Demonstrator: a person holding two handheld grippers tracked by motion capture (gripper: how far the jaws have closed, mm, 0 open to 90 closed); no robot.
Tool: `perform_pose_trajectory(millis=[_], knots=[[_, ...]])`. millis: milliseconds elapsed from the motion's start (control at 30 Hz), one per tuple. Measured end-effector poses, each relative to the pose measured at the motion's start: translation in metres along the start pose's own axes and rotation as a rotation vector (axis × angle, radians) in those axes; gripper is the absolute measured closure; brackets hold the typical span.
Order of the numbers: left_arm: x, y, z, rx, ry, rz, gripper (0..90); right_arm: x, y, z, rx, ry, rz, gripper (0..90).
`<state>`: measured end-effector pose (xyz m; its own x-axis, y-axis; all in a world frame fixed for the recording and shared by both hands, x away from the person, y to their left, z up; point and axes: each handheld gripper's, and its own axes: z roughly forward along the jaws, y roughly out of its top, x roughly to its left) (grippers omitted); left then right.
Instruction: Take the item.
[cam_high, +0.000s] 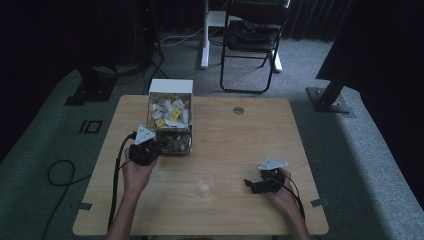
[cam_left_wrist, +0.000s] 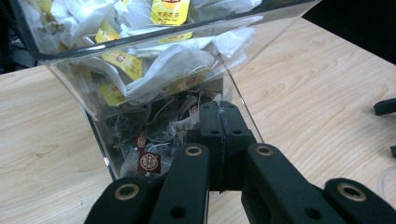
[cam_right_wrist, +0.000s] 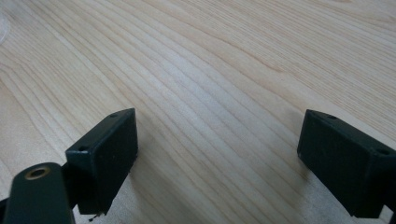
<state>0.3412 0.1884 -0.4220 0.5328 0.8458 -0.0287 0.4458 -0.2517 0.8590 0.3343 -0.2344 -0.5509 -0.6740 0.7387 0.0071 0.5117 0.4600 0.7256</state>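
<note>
A clear plastic dispenser box stands at the back left of the wooden table. It holds white tea bags with yellow tags above and darker tea bags with red labels in its lower tray. My left gripper is at the box's lower front opening. In the left gripper view its jaws are pressed together, tips among the dark bags. Whether they pinch a bag I cannot tell. My right gripper rests near the front right, open over bare wood.
A clear plastic cup stands between the two hands near the front edge. A round cable hole sits at the table's back. Beyond the table are a folding chair and a white post.
</note>
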Motion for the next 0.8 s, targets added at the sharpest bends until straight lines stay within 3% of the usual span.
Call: perform_pose_trajectory(millis=[800], knots=[[-0.013,0.008,-0.009,-0.023,-0.045,0.030,90.0,0.000,0.000,0.000,0.001,0.001,0.002,12.1]])
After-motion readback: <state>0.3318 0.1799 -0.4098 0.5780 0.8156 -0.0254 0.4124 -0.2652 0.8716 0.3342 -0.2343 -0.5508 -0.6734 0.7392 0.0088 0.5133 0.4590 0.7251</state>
